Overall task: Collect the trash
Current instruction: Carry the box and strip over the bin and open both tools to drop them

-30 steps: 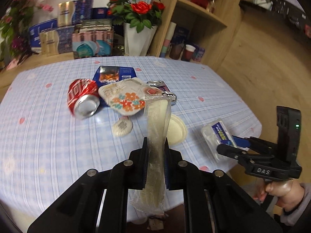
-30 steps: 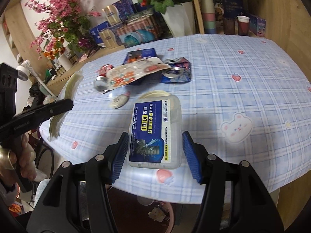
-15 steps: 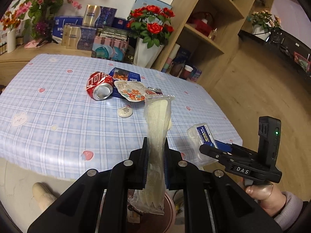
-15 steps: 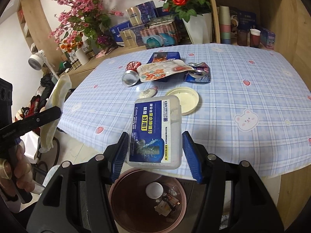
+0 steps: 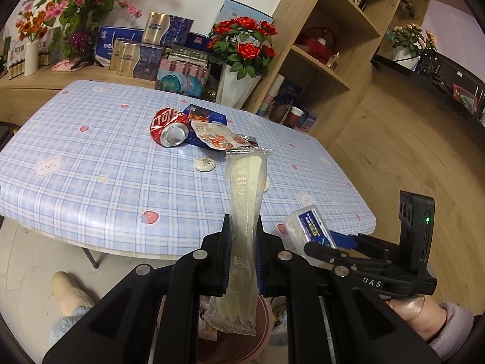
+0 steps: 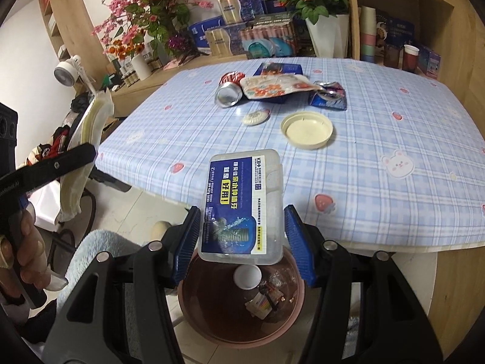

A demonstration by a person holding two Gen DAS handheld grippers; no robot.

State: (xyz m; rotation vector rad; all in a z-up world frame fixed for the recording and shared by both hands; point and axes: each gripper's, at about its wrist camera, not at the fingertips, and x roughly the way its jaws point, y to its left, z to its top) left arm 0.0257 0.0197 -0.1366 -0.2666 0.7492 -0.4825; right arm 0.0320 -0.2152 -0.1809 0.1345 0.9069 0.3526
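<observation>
My left gripper (image 5: 242, 236) is shut on a clear plastic wrapper (image 5: 245, 200) with a pale strip inside, held off the table's front edge above a pink trash bin (image 5: 260, 330). My right gripper (image 6: 242, 230) is shut on a clear plastic box with a blue label (image 6: 242, 203), held over the bin (image 6: 242, 300), which holds a white cap and scraps. On the blue checked table (image 6: 394, 121) lie a crushed red can (image 6: 229, 91), a flowered pouch (image 6: 272, 86), a blue packet (image 6: 329, 98), a cream lid (image 6: 306, 129) and a small white disc (image 6: 256, 116).
A white vase of red roses (image 5: 239, 72), boxes and pink flowers stand behind the table. A wooden shelf unit (image 5: 327, 48) with cups rises at the right. A person's slippered foot (image 5: 66, 291) is on the floor at the left of the bin.
Both grippers have pulled back from the table with their items and now hang over the bin, which has come into view below them.
</observation>
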